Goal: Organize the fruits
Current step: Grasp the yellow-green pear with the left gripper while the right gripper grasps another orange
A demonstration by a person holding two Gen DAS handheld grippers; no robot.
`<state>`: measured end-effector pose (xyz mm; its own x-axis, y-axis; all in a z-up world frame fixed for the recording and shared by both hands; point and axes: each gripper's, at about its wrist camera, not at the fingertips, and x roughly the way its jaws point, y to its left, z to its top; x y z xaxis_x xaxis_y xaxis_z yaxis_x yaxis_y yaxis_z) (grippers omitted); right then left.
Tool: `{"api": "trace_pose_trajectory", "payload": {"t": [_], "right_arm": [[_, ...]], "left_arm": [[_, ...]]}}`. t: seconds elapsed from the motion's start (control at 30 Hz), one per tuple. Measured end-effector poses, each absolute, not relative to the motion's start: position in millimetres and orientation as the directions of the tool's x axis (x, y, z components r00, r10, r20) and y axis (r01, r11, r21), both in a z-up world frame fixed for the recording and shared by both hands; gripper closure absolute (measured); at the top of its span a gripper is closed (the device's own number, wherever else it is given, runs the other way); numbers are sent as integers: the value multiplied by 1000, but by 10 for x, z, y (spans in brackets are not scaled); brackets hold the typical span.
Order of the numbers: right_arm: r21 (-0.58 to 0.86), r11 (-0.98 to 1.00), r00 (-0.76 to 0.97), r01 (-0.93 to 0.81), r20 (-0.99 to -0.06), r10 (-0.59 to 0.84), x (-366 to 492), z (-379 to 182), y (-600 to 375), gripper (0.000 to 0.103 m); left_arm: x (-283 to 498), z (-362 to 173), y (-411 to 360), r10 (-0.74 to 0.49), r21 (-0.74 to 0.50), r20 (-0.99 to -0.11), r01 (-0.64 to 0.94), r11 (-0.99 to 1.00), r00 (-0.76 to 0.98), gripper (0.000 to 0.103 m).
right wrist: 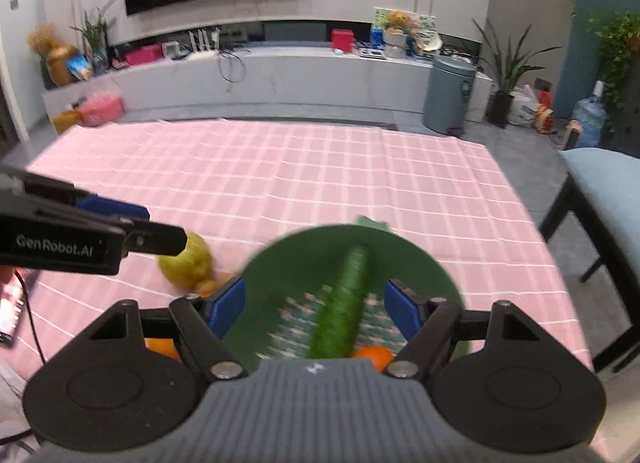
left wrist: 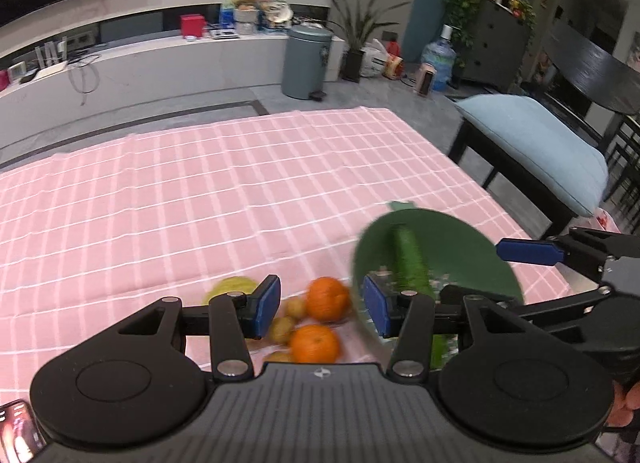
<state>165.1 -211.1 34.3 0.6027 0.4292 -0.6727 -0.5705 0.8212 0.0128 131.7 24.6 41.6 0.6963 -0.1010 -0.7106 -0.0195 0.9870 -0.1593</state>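
Note:
A green bowl (right wrist: 420, 263) stands on the pink checked tablecloth (right wrist: 320, 167) with a cucumber (right wrist: 344, 303) and an orange (right wrist: 374, 357) inside. My right gripper (right wrist: 316, 309) hangs open above the bowl, its pads clear of the cucumber. Left of the bowl (left wrist: 460, 247) lie two oranges (left wrist: 328, 299) (left wrist: 314, 343), some small brownish fruits (left wrist: 284, 327) and a yellow-green fruit (left wrist: 234, 287). My left gripper (left wrist: 322, 305) is open over this pile and holds nothing. In the left wrist view, one blue pad (left wrist: 528, 251) of the right gripper shows beyond the bowl.
A dark chair with a light-blue cushion (left wrist: 532, 151) stands at the table's right edge. A phone (left wrist: 16, 429) lies at the near left corner. The far part of the cloth is bare. A grey bin (right wrist: 448, 95) stands on the floor beyond the table.

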Motion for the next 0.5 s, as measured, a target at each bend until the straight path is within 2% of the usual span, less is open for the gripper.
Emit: {"api": "trace_pose_trajectory", "payload": {"t": [0.27,0.37,0.5], "right_arm": [[6,754,559,-657,-667,492,1604,283,-1664,30],[-34,721,547,-692,-675,495,1605,227,-1504,30],[-120,655,531,-746,-700,477,1646,145,-1294,38]], "left_arm": [[1162,274,729,-61,-193,-731,-119,974,680,46],[1166,183,813,-56,-191,-745,-132,973,664,39],[1222,75,814,-73,-192,-758,-114,975,648,35]]}}
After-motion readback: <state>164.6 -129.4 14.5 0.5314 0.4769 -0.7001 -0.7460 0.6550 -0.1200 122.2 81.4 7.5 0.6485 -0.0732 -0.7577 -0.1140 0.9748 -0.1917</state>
